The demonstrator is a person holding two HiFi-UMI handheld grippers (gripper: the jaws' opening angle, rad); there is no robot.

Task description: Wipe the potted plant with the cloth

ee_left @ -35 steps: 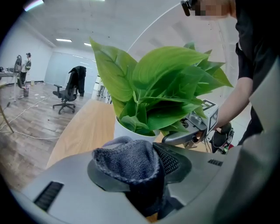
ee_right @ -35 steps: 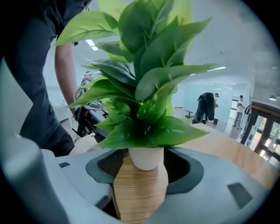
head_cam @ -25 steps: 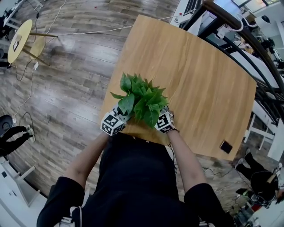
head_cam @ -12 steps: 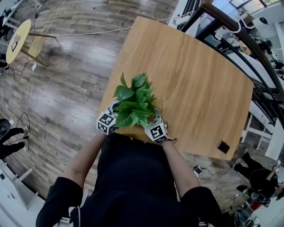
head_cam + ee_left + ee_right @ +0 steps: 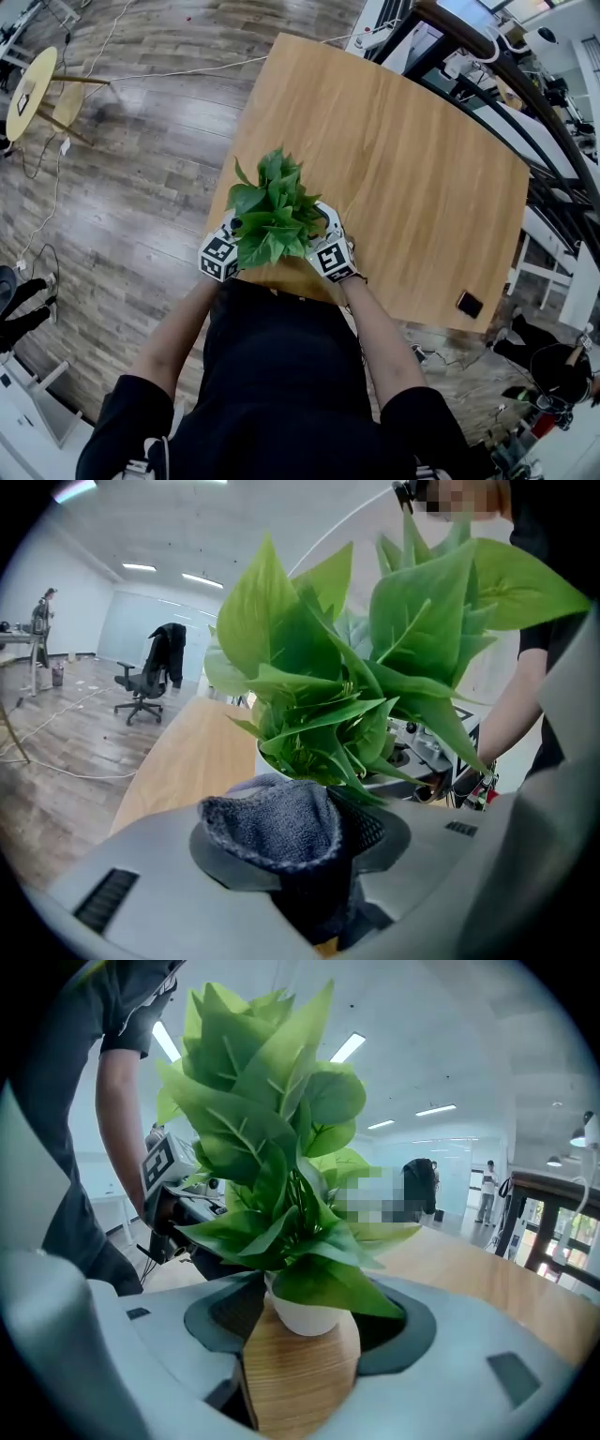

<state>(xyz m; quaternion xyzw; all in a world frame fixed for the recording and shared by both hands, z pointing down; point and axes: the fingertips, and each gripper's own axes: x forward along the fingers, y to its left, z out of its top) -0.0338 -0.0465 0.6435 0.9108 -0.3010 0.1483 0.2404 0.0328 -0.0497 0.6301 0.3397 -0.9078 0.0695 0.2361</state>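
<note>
A leafy green potted plant stands close to the near edge of the wooden table. My left gripper is at its left side, shut on a grey-blue cloth that bulges out between the jaws, right under the leaves. My right gripper is at the plant's right side and stands open. In the right gripper view the small white pot sits at the mouth of the right gripper, with bare wood between the jaws. The foliage hides most of the pot in the head view.
A small black flat object lies near the table's right front corner. Dark railings and furniture run along the right. A round yellow side table stands on the wood floor far left. My body is against the table's near edge.
Both grippers have stayed on either side of the plant near the table's front edge. The leaves have drawn together and shifted a little to the left.
</note>
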